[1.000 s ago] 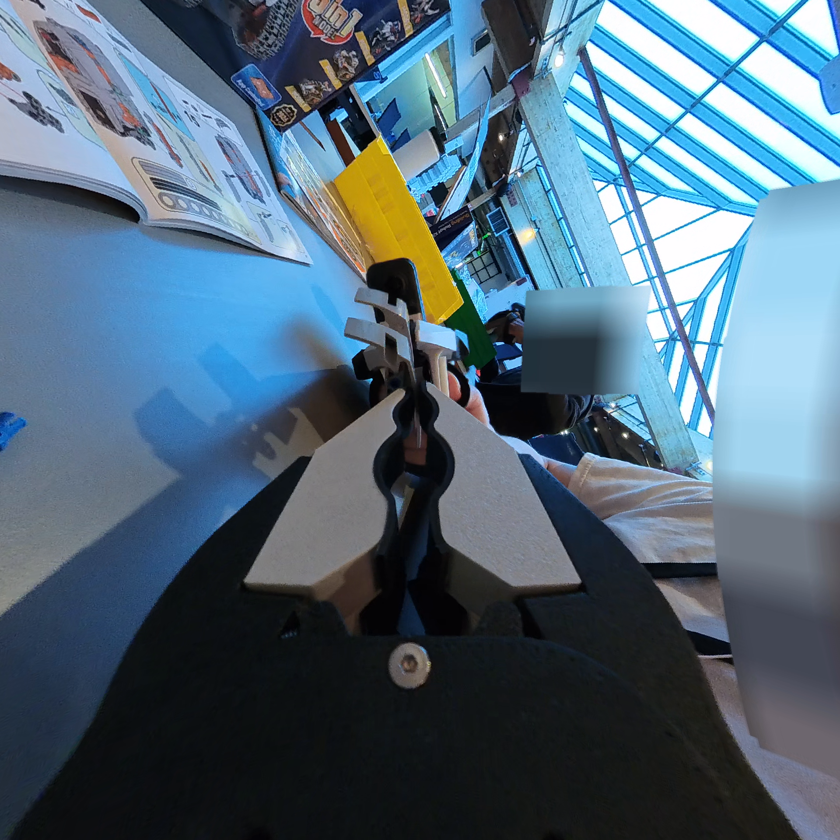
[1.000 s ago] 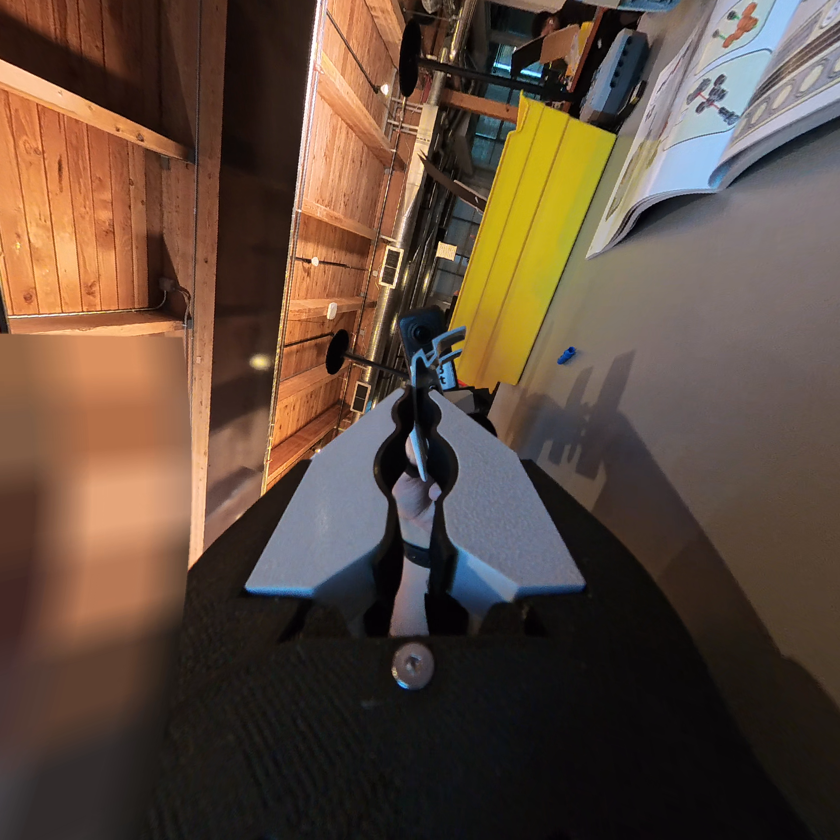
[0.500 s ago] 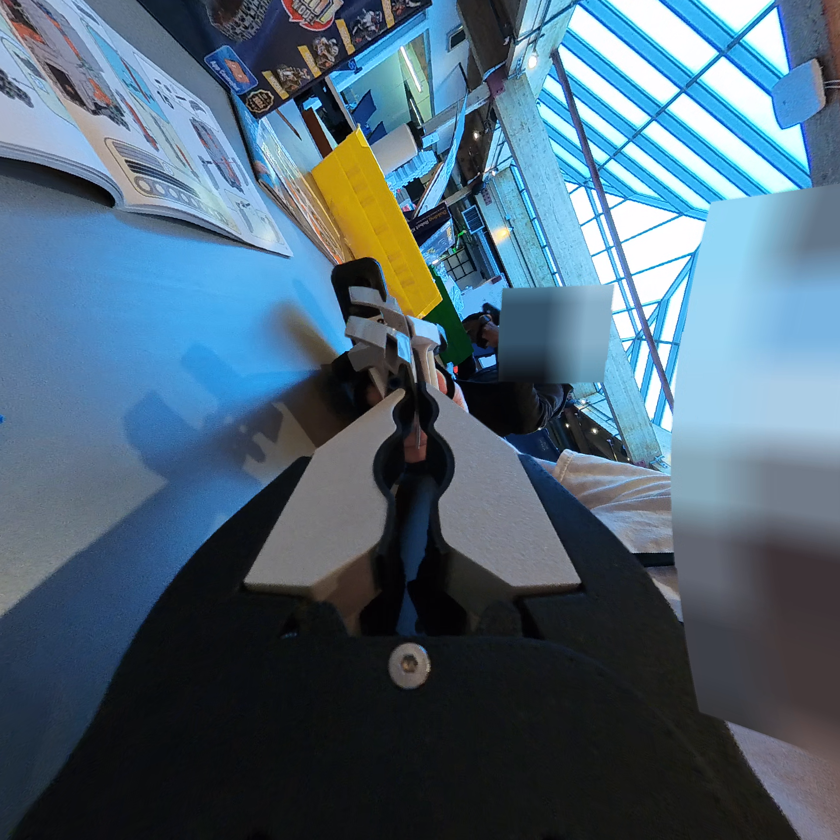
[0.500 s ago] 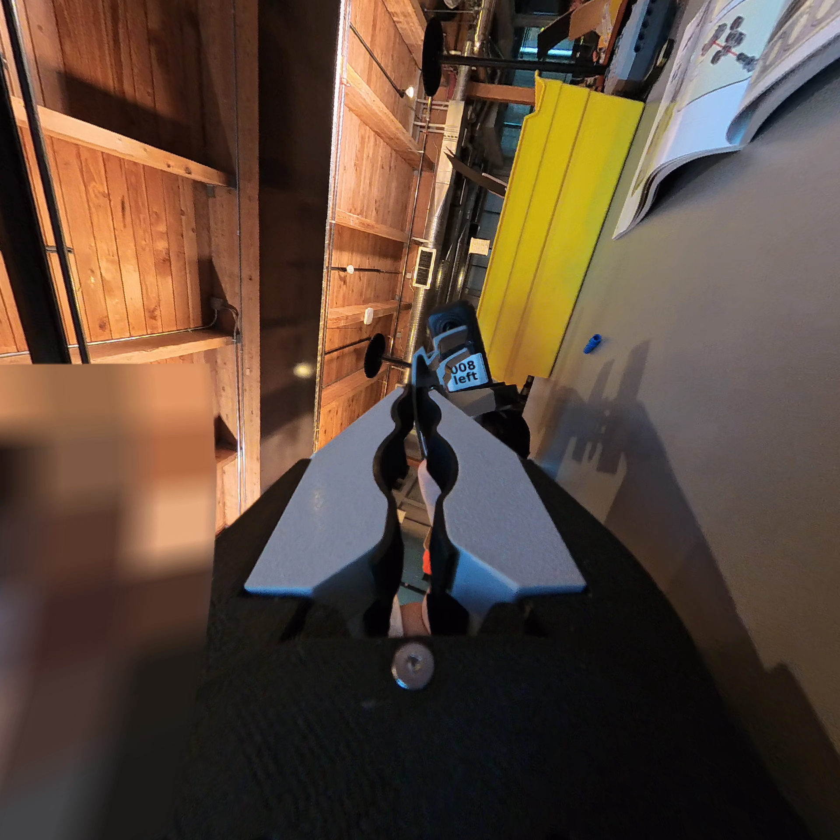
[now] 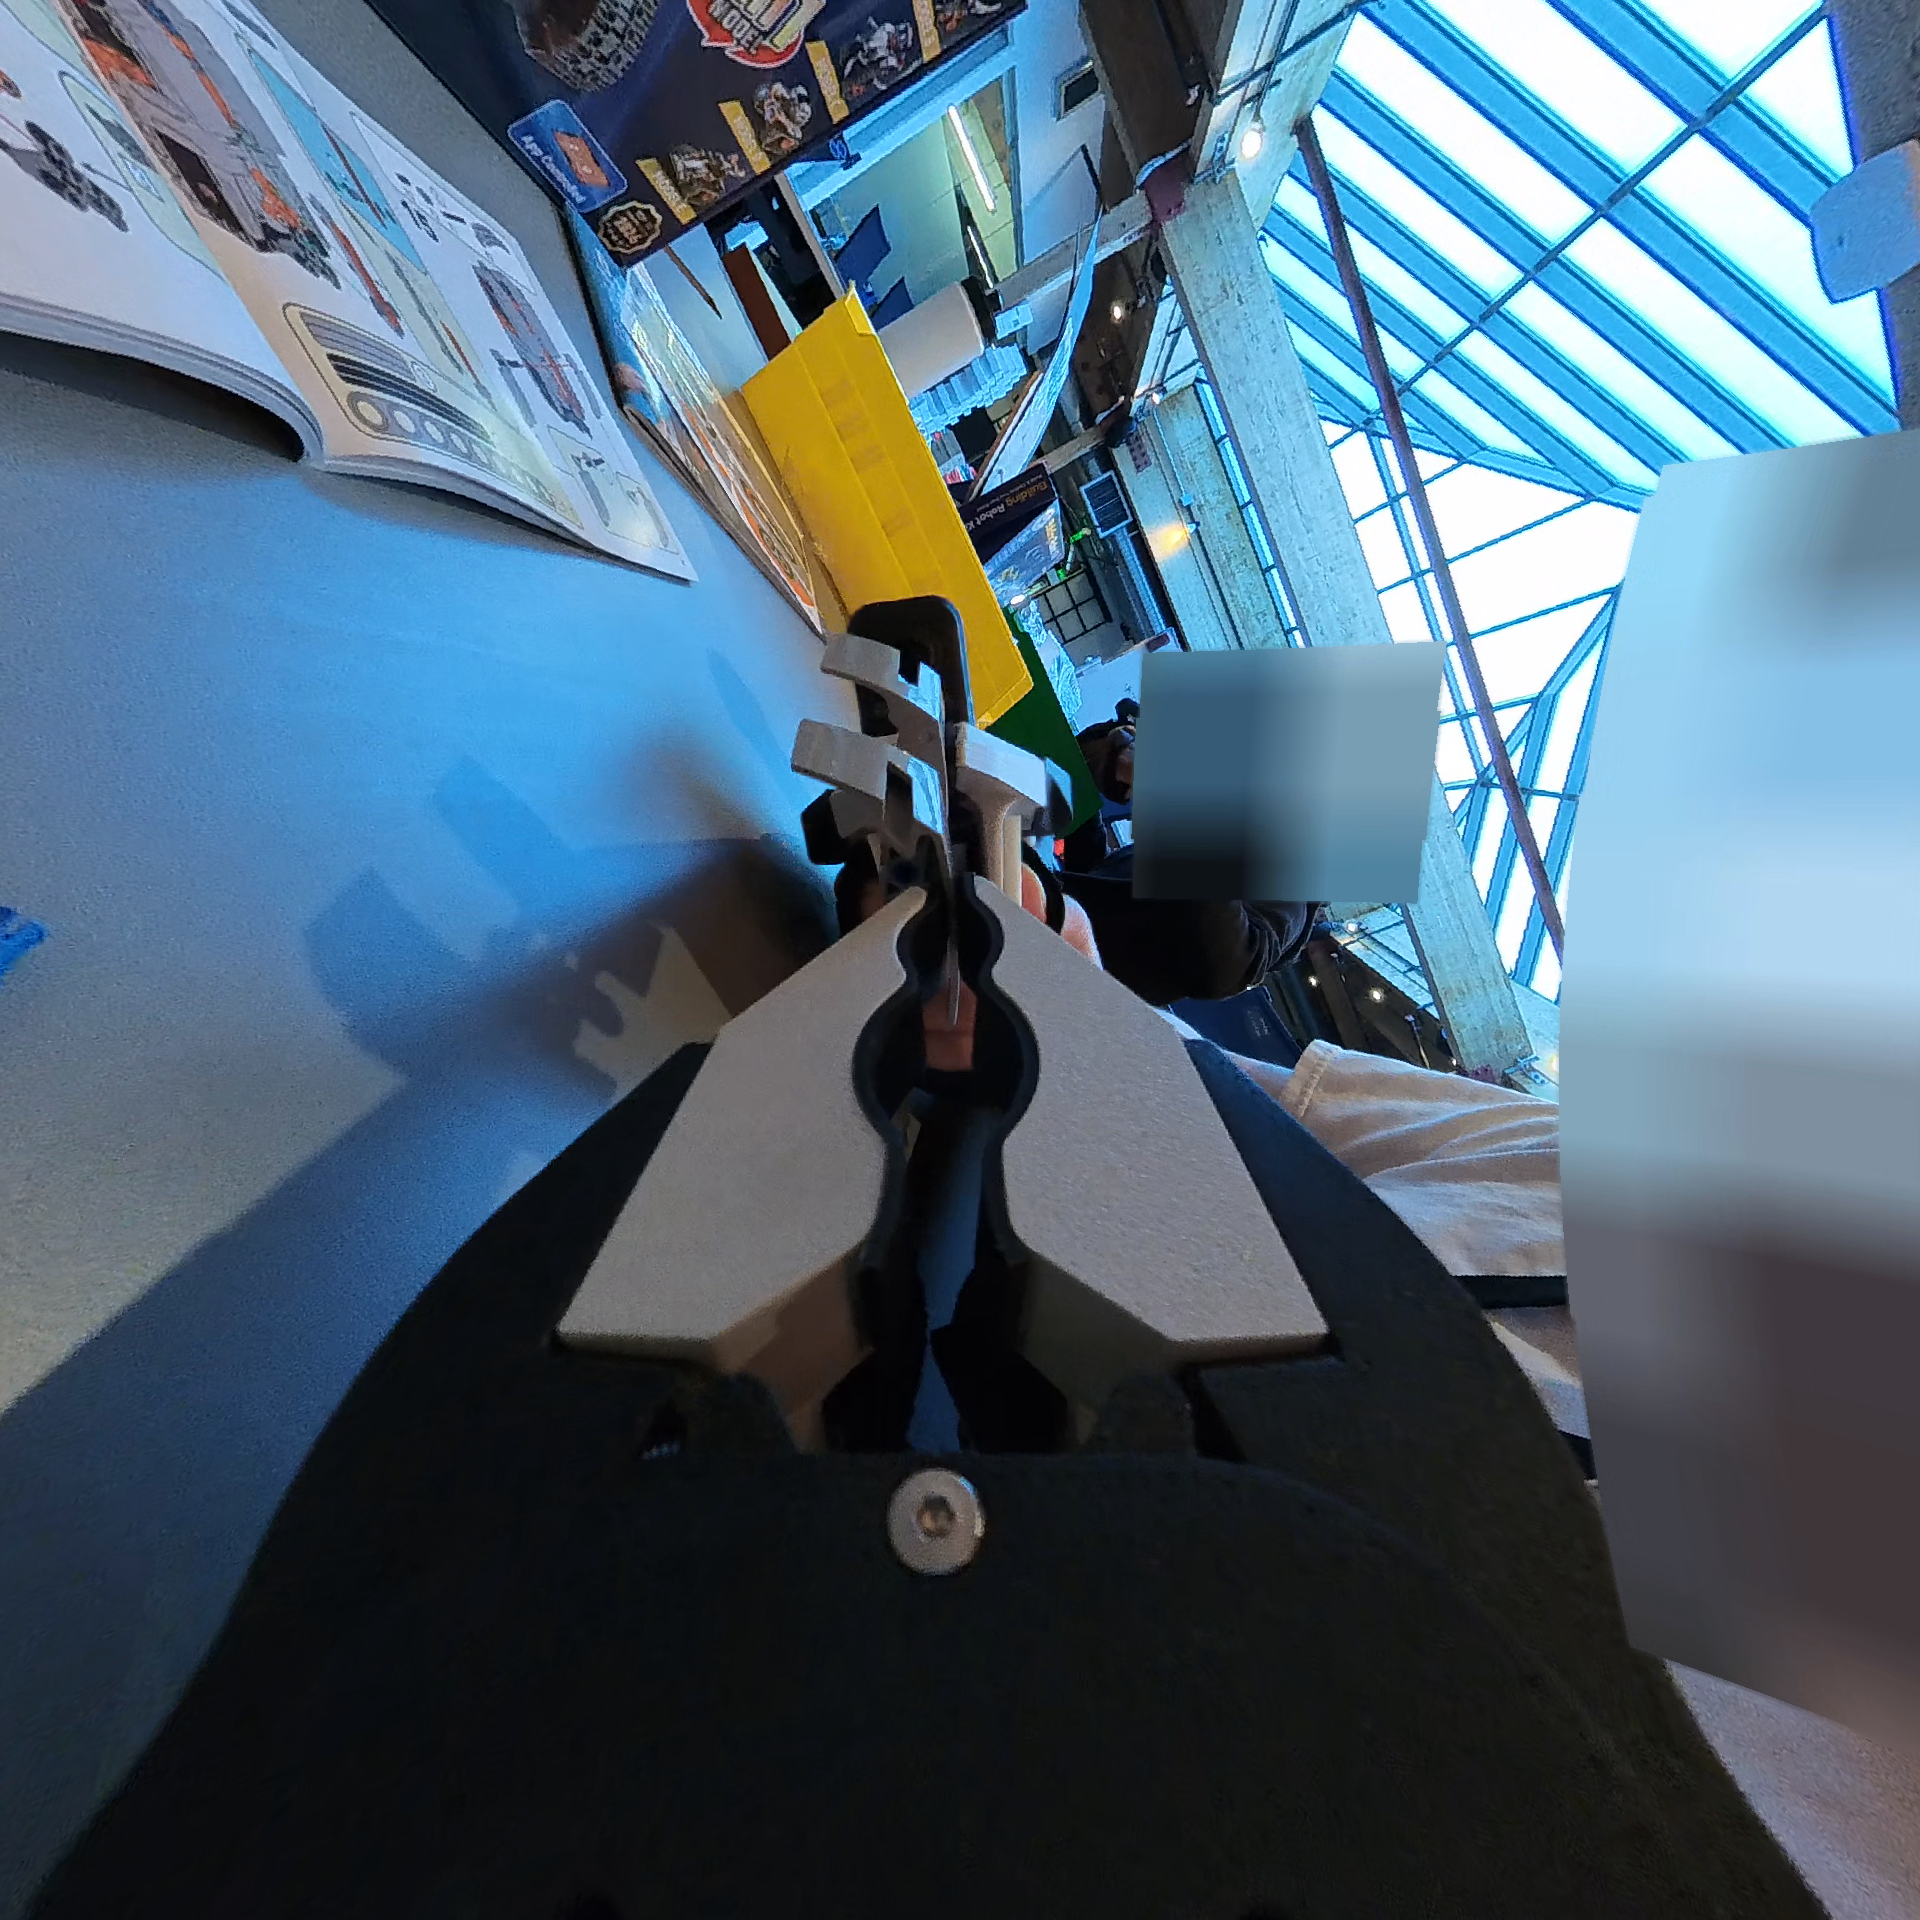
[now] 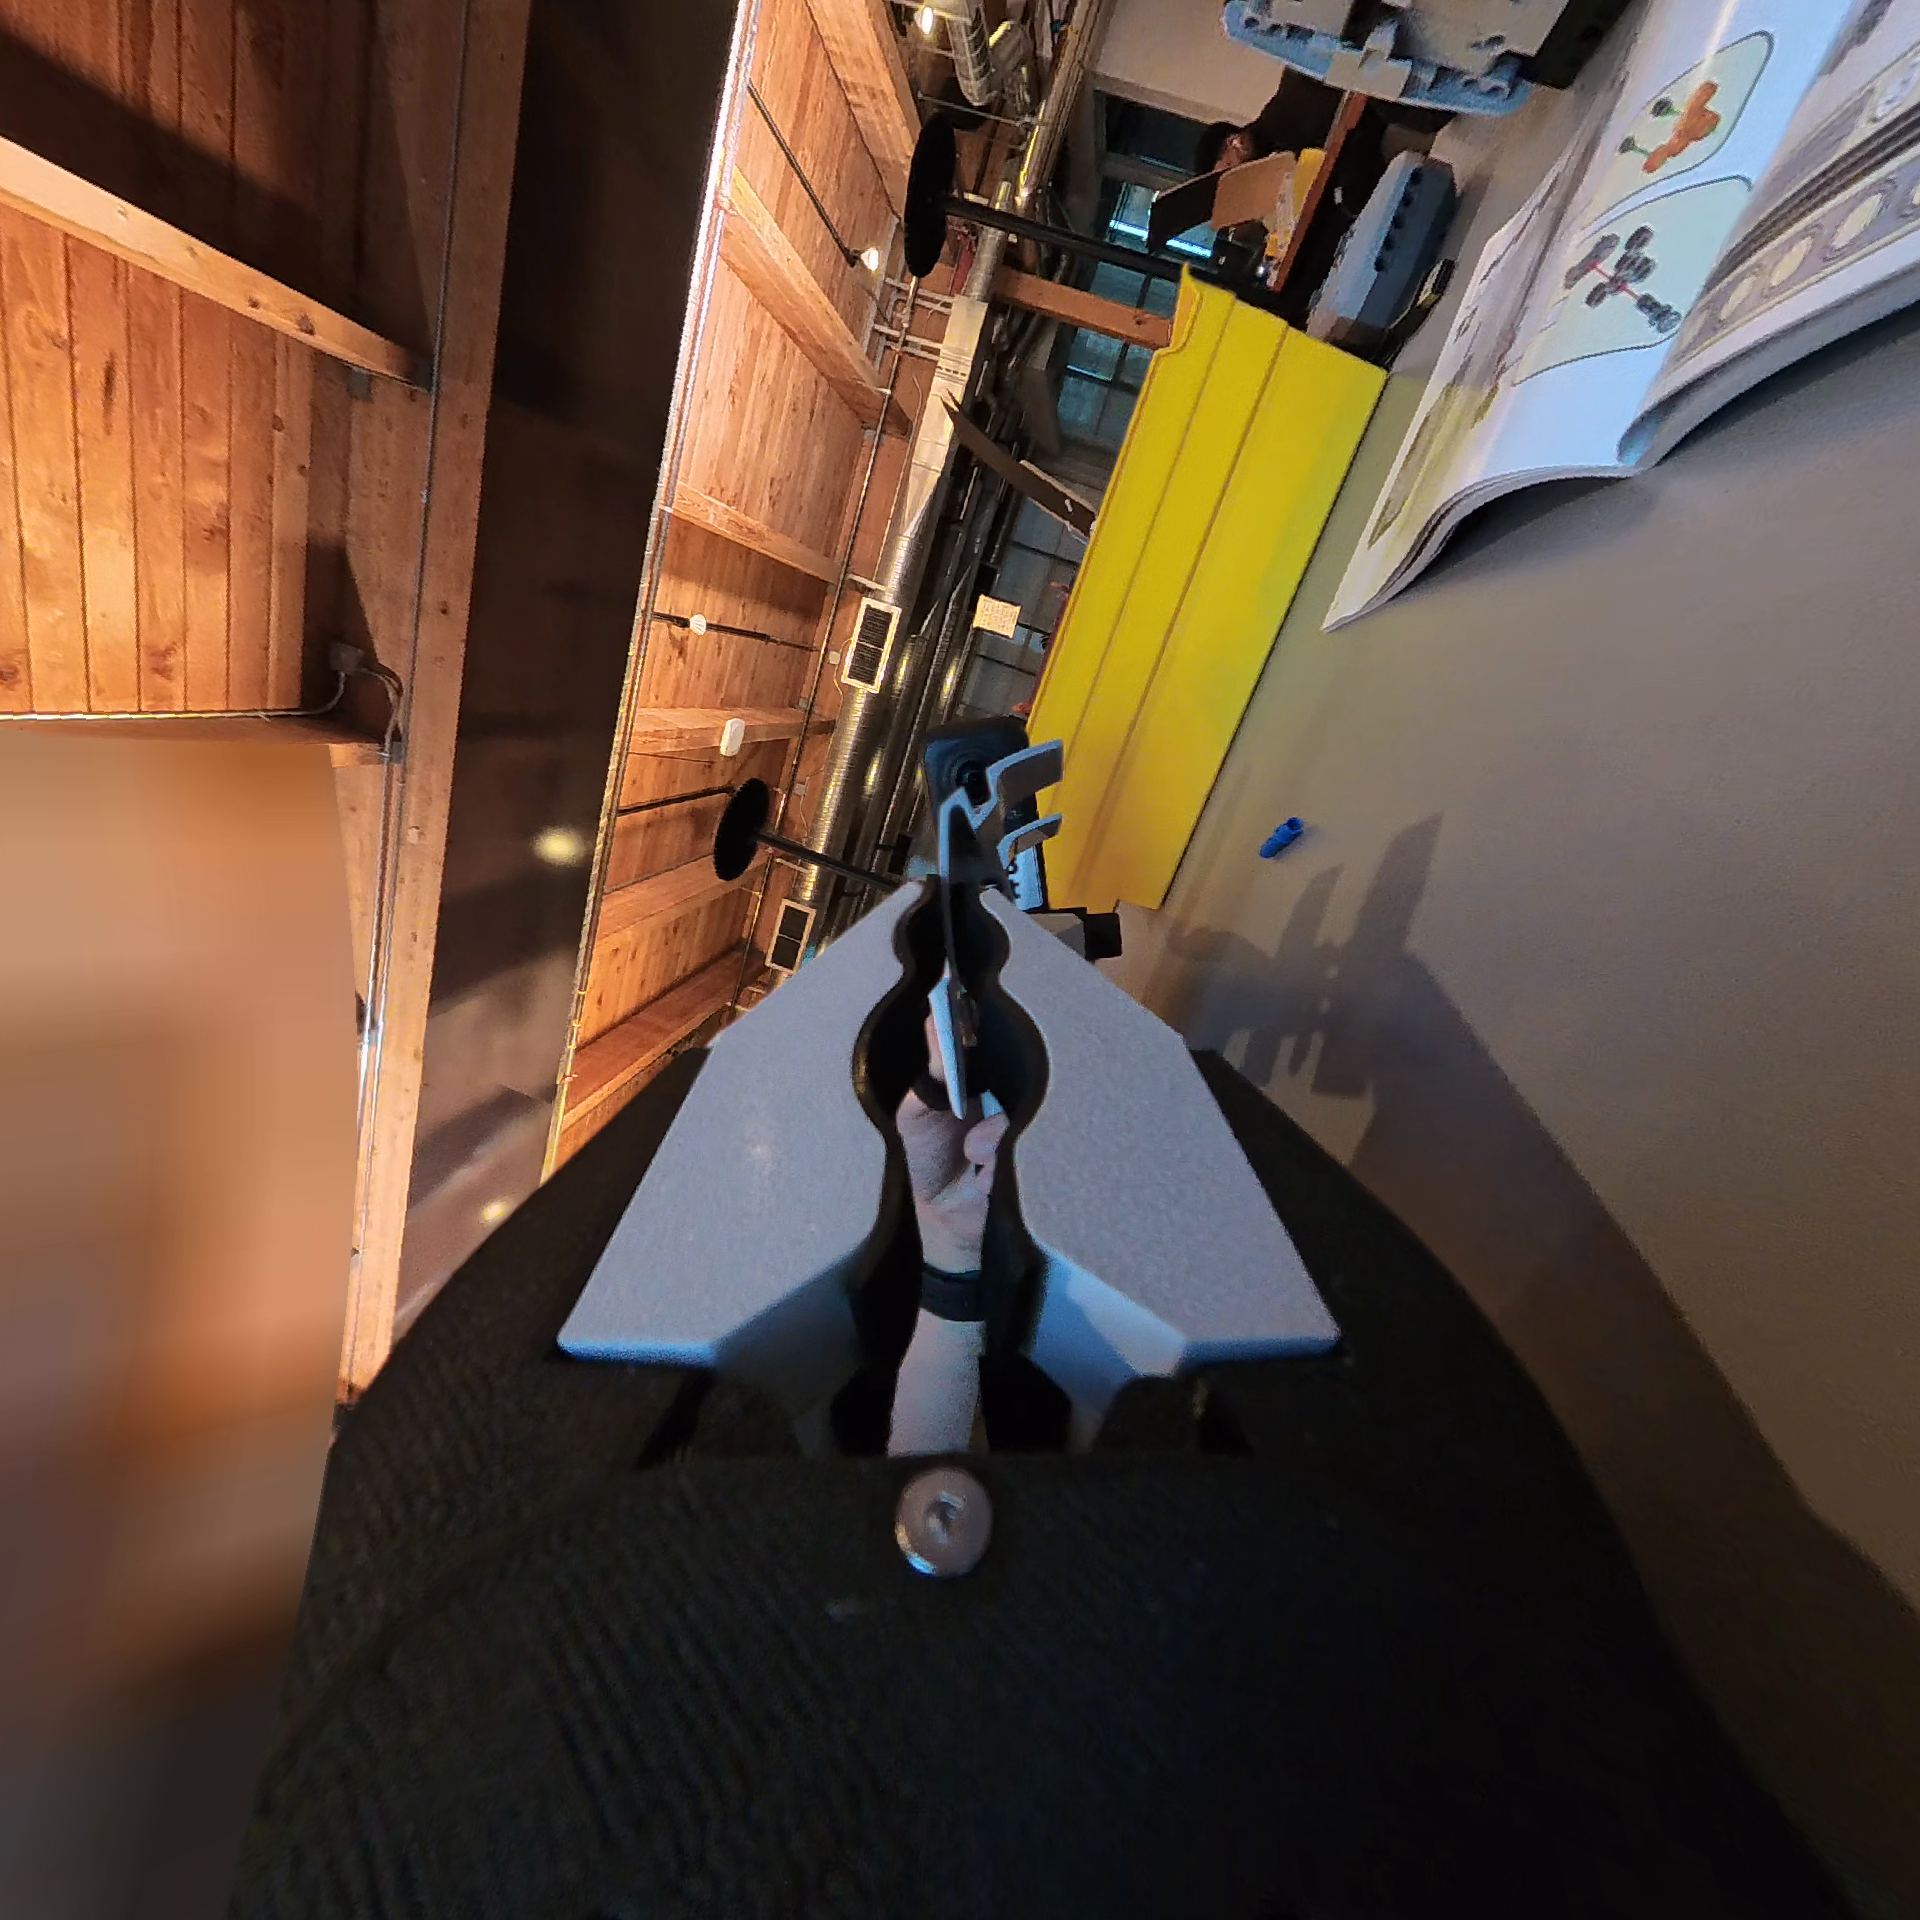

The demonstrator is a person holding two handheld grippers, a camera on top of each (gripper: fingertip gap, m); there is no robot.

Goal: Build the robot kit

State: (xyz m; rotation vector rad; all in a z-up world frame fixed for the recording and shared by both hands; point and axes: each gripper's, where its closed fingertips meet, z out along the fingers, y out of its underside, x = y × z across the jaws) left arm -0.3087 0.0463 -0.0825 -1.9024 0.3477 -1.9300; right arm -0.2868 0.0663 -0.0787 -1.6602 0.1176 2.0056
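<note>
Both grippers are held sideways above a grey table point(image 5: 260, 779) and face each other tip to tip. My left gripper point(image 5: 951, 906) is shut on a grey pronged toy-brick piece point(image 5: 883, 753) that sticks out past its tips. The right gripper's black camera point(image 5: 914, 639) shows just behind the piece. My right gripper point(image 6: 951, 896) is shut on the same grey piece point(image 6: 958, 1039), seen edge on as a thin plate between its fingers. The left gripper point(image 6: 971, 774) and the hand point(image 6: 951, 1164) holding it show beyond.
An open instruction booklet point(image 5: 312, 260) lies on the table, also in the right wrist view point(image 6: 1662, 260). A yellow bin point(image 5: 883, 468) point(image 6: 1195, 571) stands at the table's far edge beside a dark printed box point(image 5: 727, 104). A small blue piece point(image 6: 1283, 836) lies loose. A white sleeve point(image 5: 1434, 1164) is close. The tips of both grippers are at nearly the same place.
Both grippers swayed a little together with the grey piece between them, and the views shifted and came back. Both stayed shut on it.
</note>
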